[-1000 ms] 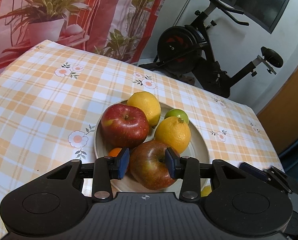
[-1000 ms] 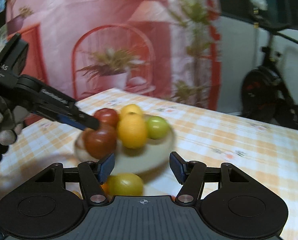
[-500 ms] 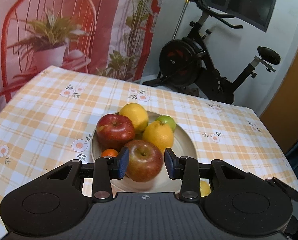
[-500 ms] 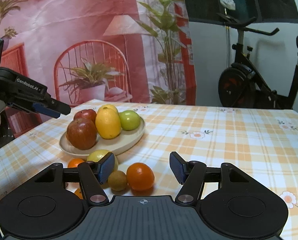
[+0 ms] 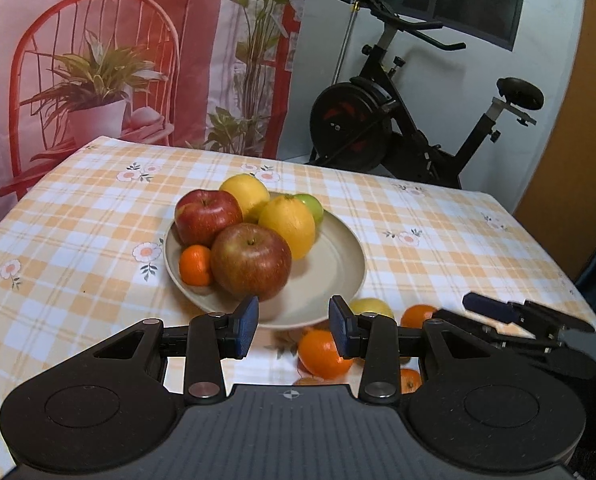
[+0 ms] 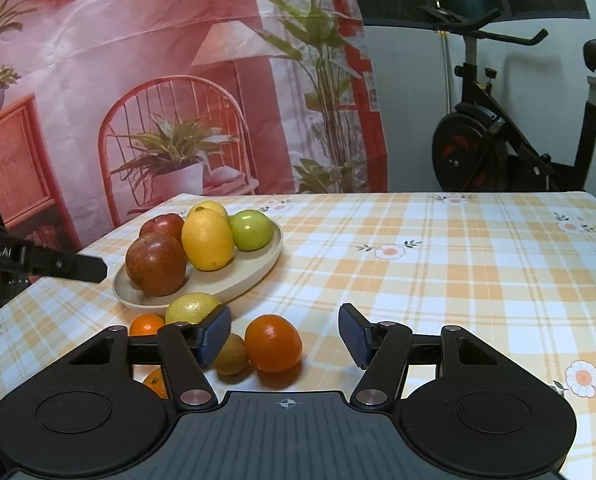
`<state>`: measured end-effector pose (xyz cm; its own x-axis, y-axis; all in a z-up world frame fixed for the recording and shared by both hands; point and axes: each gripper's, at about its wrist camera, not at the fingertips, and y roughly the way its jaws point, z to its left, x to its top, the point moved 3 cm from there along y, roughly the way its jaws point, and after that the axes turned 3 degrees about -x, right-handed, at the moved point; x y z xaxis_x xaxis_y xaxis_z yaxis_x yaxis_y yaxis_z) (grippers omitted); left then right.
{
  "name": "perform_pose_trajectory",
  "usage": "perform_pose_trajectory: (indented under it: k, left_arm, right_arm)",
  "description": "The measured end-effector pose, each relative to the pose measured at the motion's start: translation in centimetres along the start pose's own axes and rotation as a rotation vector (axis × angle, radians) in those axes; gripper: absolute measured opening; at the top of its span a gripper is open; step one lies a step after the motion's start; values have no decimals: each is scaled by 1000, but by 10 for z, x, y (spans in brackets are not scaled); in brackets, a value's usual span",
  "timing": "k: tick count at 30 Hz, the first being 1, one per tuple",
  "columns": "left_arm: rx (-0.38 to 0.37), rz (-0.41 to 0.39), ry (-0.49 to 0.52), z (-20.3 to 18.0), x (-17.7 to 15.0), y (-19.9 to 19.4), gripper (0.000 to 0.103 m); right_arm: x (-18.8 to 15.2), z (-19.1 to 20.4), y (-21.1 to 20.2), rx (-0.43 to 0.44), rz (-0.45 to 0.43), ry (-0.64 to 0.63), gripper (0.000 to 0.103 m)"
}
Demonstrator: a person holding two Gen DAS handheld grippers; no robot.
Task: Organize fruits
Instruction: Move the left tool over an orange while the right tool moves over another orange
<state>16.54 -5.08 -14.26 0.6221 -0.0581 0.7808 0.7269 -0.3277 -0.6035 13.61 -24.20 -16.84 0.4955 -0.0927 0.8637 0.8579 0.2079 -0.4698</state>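
A beige plate (image 5: 334,256) (image 6: 258,268) holds two red apples (image 5: 251,261) (image 5: 207,216), two lemons (image 5: 288,226), a green fruit (image 5: 312,206) and a small orange (image 5: 195,265). My left gripper (image 5: 293,327) is open and empty, hovering just in front of the plate. My right gripper (image 6: 285,338) is open and empty over loose fruit on the cloth: an orange (image 6: 273,343), a kiwi (image 6: 231,354), a lemon (image 6: 192,307) and small oranges (image 6: 146,325). The right gripper also shows in the left wrist view (image 5: 510,316).
The table has an orange checked cloth (image 6: 458,272). A printed backdrop (image 5: 98,60) hangs behind it and an exercise bike (image 5: 410,120) stands at the back right. The table's right edge (image 5: 538,240) is near.
My left gripper has let go of the near red apple, opened and pulled back from the plate. My right gripper has swung and settled over the loose fruit.
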Motion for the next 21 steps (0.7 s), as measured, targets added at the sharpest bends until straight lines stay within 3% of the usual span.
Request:
perform_pose_trajectory:
  k: [21]
  left_arm:
    - [-36, 64, 37, -12, -21, 13, 41]
  right_arm:
    - [0, -4, 2, -4, 13, 19, 52]
